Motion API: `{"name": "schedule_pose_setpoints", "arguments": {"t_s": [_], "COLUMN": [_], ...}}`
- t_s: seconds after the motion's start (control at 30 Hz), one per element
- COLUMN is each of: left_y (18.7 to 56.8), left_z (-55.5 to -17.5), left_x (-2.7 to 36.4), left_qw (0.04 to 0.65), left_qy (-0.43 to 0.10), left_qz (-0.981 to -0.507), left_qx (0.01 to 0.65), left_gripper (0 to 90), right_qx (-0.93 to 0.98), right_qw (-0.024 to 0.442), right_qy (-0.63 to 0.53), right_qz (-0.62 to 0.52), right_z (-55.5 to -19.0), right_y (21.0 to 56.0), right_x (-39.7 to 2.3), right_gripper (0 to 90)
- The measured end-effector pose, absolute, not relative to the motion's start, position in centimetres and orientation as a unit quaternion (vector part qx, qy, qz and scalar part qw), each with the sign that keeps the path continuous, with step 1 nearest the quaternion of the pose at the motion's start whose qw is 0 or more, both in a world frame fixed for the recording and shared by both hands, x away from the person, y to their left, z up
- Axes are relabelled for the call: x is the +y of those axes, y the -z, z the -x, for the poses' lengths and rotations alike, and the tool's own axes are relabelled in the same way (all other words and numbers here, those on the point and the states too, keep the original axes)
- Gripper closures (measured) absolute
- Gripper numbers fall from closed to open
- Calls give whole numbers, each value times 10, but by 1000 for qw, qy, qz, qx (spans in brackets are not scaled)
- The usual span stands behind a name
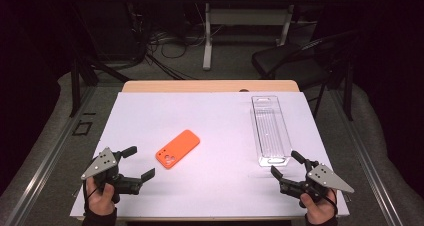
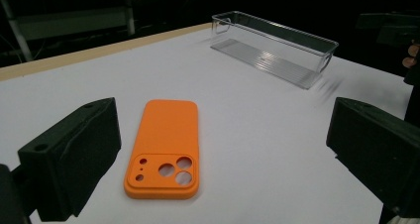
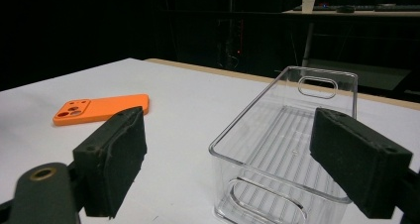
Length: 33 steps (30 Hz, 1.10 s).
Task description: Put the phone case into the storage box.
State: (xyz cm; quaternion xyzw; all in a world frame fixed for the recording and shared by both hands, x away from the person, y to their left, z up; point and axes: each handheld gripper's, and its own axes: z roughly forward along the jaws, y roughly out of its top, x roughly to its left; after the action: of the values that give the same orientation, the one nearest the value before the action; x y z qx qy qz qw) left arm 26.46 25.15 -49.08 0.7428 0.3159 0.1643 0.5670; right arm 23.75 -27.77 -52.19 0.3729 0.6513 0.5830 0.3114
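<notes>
I see both tongs, left [image 1: 138,162] and right [image 1: 286,163], gaping empty (flanking the orange phone case [image 1: 177,149]).

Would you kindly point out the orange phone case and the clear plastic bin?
orange phone case [image 1: 177,149]: high view, middle of its back.
clear plastic bin [image 1: 270,130]: high view, its ribbed floor.

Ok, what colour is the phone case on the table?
Orange; the phone case shows best in the left gripper view.

Clear bin [image 3: 282,149] near end cut off by right gripper view's bottom edge.
</notes>
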Motion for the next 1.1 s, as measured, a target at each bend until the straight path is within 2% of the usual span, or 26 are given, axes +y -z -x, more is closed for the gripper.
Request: {"name": "schedule_pose_setpoints", "arguments": {"t_s": [1.1], "left_y": [485], "left_z": [-283], "left_x": [245], "left_qw": [519], "left_qy": [-115], "left_qz": [-770], "left_qx": [352], "left_gripper": [4], "right_qx": [663], "right_qw": [306], "right_qy": [-577], "right_qz": [-366], "right_z": [-237], "right_y": [524], "right_x": [-273], "right_gripper": [139]}}
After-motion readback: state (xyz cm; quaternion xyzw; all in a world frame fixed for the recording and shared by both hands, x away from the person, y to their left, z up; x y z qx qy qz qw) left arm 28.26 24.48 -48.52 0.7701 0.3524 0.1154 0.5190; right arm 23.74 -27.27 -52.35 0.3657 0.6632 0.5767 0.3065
